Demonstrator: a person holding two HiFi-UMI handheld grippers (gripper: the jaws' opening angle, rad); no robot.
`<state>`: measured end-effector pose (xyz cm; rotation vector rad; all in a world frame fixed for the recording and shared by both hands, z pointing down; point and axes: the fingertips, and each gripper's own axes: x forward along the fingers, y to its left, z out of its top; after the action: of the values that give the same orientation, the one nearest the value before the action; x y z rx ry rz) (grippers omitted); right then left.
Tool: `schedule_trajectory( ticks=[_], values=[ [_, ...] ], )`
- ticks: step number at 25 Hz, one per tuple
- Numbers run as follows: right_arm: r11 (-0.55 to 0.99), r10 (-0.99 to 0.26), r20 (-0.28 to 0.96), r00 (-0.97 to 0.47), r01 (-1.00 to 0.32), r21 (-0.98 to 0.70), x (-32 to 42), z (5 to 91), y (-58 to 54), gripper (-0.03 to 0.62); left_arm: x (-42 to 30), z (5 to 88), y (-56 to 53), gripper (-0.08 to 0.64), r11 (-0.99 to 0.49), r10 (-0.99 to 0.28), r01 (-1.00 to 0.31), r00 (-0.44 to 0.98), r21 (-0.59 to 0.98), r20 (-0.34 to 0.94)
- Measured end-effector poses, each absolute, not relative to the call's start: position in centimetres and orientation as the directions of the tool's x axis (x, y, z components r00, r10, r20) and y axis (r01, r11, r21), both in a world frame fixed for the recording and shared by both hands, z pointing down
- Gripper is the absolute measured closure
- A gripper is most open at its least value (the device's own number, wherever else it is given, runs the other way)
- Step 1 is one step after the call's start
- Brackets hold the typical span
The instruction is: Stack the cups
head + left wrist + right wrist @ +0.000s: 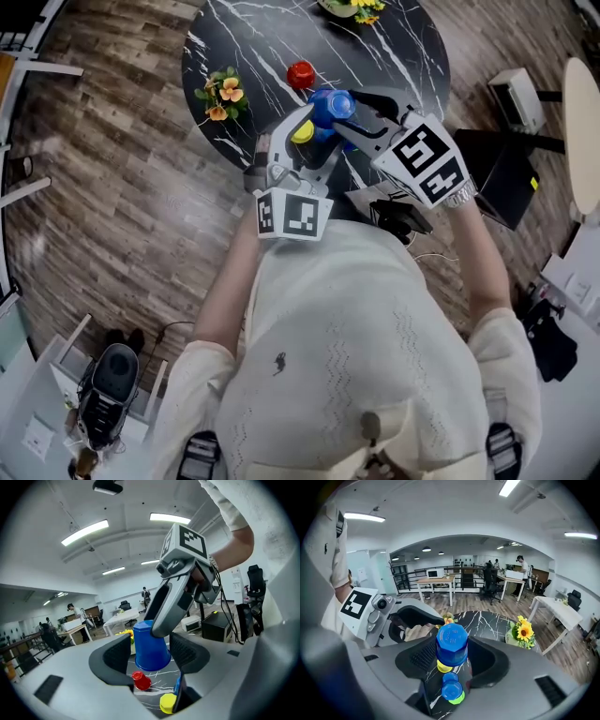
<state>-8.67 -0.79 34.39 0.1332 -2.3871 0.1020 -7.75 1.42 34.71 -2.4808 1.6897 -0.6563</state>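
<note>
An open-plan office was shown: white desks [436, 580] and black office chairs [490, 582] were seen in rows, strip ceiling lights [84, 532] were mounted overhead, people [74, 611] were seen among work tables, and wood-plank floor [122, 187] was laid throughout.

Bare tabletop [394, 47] lies open at the frame's upper middle and upper right. The red cup [301, 74] and orange flowers [223, 94] block the left side, and sunflowers [354, 7] block the far rim. The left tool [305, 137] and the right tool [343, 112], gripping a blue cup [328, 101], crowd the near rim.
</note>
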Motion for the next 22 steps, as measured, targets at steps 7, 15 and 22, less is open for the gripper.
schedule_trajectory(
  ticks=[7, 15, 22],
  values=[
    [0.992, -0.069, 0.694, -0.717, -0.120, -0.025, -9.7, 33.9, 0.4, 0.374, -8.2, 34.7, 1.5, 0.290, -0.404, -0.902, -0.861, 0.318, -0.309, 0.292],
    [0.992, -0.065, 0.680, -0.730, -0.124, -0.038, -10.0, 33.8, 0.4, 0.370, -8.7, 34.7, 1.2, 0.302, -0.387, -0.911, -0.873, 0.313, -0.296, 0.269],
    [0.981, -0.090, 0.604, -0.792, -0.175, -0.083, -8.2, 32.9, -0.4, 0.365, -10.8, 36.6, 1.1, 0.307, -0.345, -0.913, -0.922, 0.287, -0.176, 0.289]
  ],
)
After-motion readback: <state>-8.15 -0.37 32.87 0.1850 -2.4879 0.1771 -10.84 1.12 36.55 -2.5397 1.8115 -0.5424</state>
